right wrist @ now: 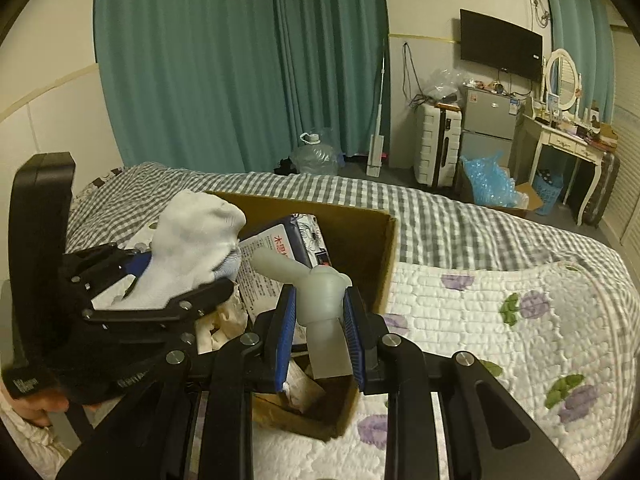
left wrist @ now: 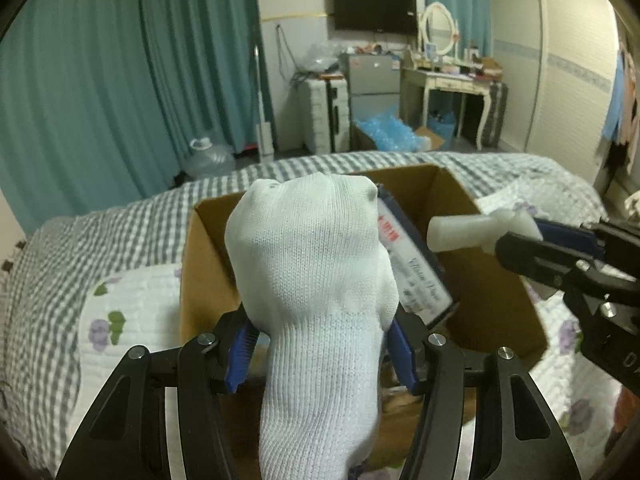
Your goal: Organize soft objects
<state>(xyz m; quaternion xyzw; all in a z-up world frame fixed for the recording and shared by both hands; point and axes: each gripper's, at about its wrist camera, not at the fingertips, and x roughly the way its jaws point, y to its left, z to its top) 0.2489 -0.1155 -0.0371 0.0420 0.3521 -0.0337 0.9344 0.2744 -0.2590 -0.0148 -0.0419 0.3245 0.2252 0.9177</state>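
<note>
Both jaws are clamped, the left gripper around a limp white sock and the right gripper around a rubbery translucent fitting, both hovering above the cardboard box, light enough for mid-body grips.

The left wrist view looks forward along its own fingers, close above the open cardboard box on the bed, facing the far wall with the television. The right wrist view looks from just right of it, equally near, angled leftward across the same cardboard box. Both share the box, the bed, the curtains, the television and each other's gripper.
</note>
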